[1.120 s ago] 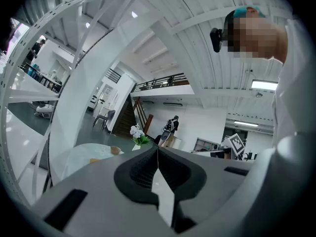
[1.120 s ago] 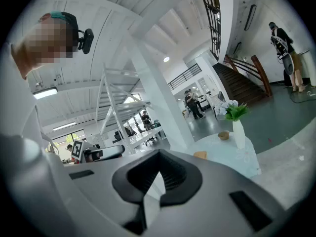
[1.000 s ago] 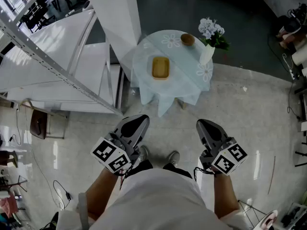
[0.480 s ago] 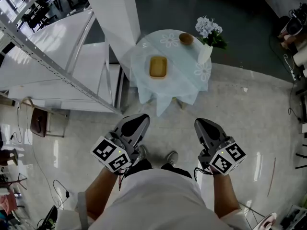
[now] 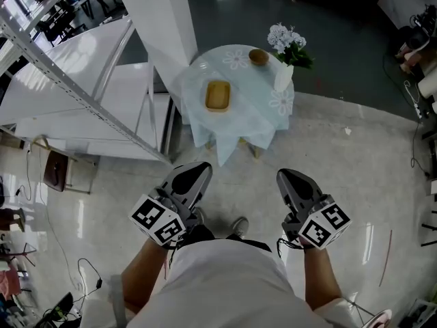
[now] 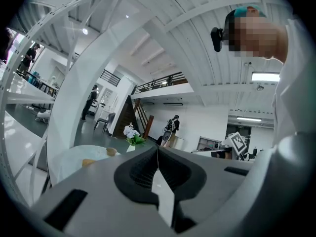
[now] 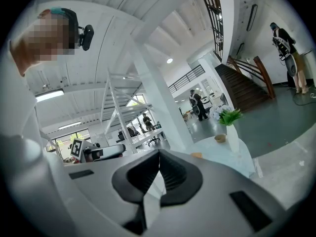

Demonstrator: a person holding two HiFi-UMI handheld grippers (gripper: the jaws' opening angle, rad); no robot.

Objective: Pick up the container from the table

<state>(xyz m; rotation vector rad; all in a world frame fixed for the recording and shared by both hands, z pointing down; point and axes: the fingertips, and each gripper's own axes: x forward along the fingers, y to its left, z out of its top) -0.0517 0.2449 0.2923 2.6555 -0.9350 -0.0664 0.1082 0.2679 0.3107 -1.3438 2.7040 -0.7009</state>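
The left gripper (image 6: 158, 152) has its jaws pressed together on nothing. The right gripper (image 7: 159, 154) looks the same, tips meeting and empty. I judge they are closed only because there is nothing within reach to take yet. Both are held low in front of the person's body, approx. level. They are on the near side of the table (image 5: 254, 118) and well apart from it, w/ bare floor between. The table is small and round, covered w/ a pale cloth. The container (image 5: 217, 96), a shallow yellow-brown tray, lies on the table's left half, nearer to its near edge, so it is the 1st thing to meet from this side. The other 2 things stand on the table's far and right parts: a small bowl (image 5: 258, 57) near the far edge, and a white vase (image 5: 283, 78) w/ flowers at the right edge. A white pillar (image 5: 160, 19) rises just beside the table's far-left side. The pick is not begun: getting to the table comes 1st, then opening 1 gripper. Prob. the left one suits, as the container is on that side of the table. The vase stands far enough from the container that knocking it seems a small risk.
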